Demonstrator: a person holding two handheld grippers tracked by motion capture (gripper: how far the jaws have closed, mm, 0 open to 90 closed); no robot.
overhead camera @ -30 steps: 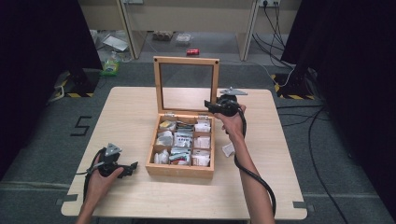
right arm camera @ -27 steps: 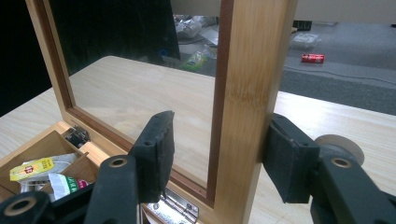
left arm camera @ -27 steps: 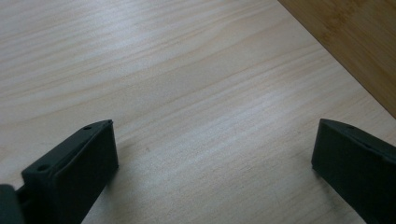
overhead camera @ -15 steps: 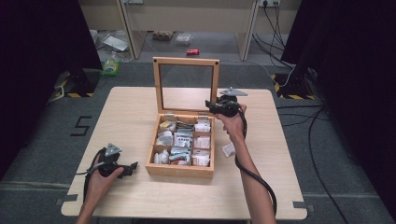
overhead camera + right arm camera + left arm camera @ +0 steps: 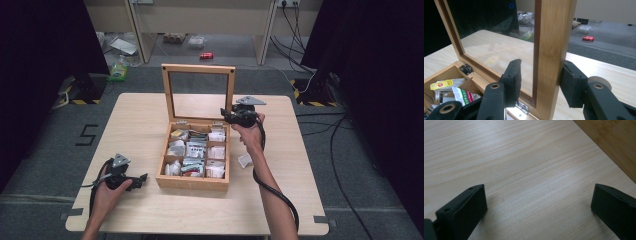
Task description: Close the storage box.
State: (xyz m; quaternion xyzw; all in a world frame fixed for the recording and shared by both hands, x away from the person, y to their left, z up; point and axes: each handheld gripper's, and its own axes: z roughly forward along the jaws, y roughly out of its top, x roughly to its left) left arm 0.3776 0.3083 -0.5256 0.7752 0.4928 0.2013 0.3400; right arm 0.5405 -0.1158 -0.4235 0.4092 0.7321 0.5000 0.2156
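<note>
Wooden box [image 5: 192,180] with compartmented packets, standing at the centre of the counter [image 5: 140,120]; its glazed lid [image 5: 198,92] is raised upright on hinges at the box's far edge. The right tool [image 5: 540,82] straddles the right-hand upright of the lid frame [image 5: 552,50], just above the hinge: in the right gripper view one pad sits against the outer face of the post, while the other stands a little off on the glass side. The jaws have just been closing with the post between them, so the grip is not yet firm. The post's long axis runs vertically, crossing the jaws squarely. The right hand is the nearer one to the lid. The left tool [image 5: 131,179] rests on the counter well to the left of the box, jaws spread with nothing between them [image 5: 536,202]. Compared with the earlier frames, both hands keep their places beside the box.
</note>
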